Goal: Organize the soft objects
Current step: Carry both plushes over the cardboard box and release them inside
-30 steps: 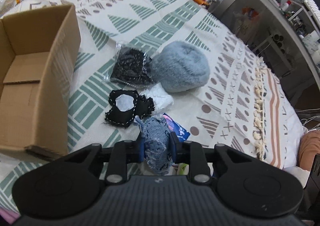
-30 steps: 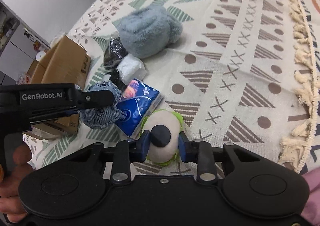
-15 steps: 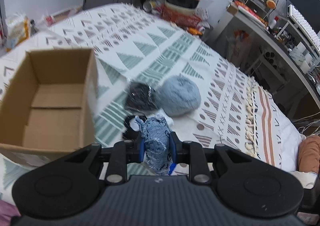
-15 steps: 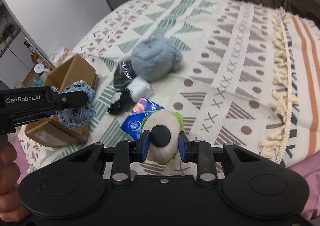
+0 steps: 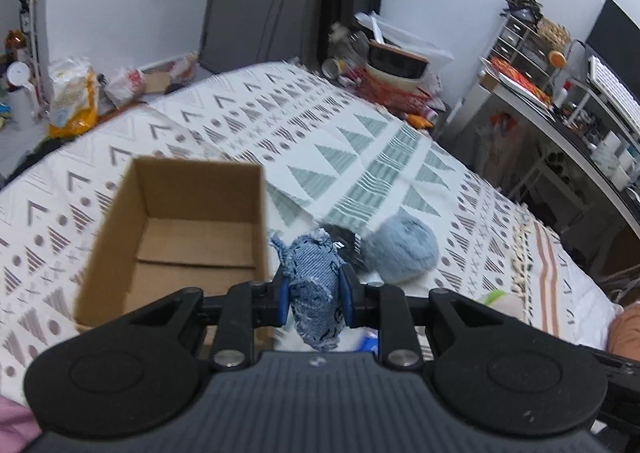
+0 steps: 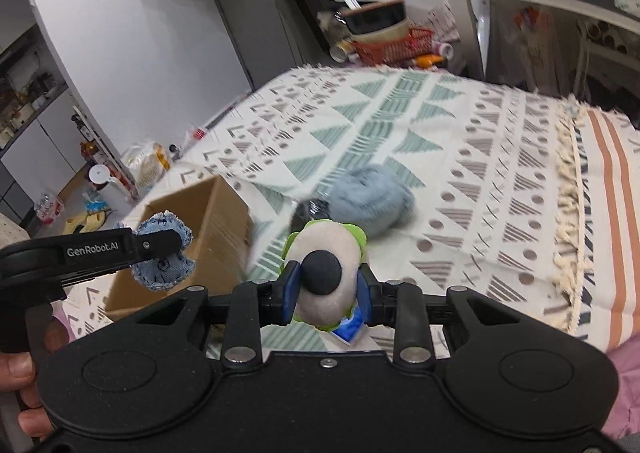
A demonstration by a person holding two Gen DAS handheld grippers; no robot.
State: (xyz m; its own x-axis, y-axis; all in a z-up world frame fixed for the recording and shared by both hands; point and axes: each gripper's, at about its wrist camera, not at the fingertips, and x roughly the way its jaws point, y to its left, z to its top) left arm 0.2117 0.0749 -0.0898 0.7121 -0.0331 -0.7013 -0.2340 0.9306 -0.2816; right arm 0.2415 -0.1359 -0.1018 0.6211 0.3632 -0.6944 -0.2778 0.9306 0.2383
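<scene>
Left gripper is clamped on a denim pouch, right gripper on a plush toy; both raised near the empty cardboard box. Fluffy blue plush awaits on the bedspread.

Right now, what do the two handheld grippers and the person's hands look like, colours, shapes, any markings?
Both grippers are matte black plastic. The left gripper and right gripper each have a wide body with two round discs, silver bolts, ribbed centre panel, and blue pads lining the jaws. Seen from the right wrist view, the left one's side arm reads "GenRobot.AI" in white. A bare left hand grips its handle; no sleeve shows.
</scene>
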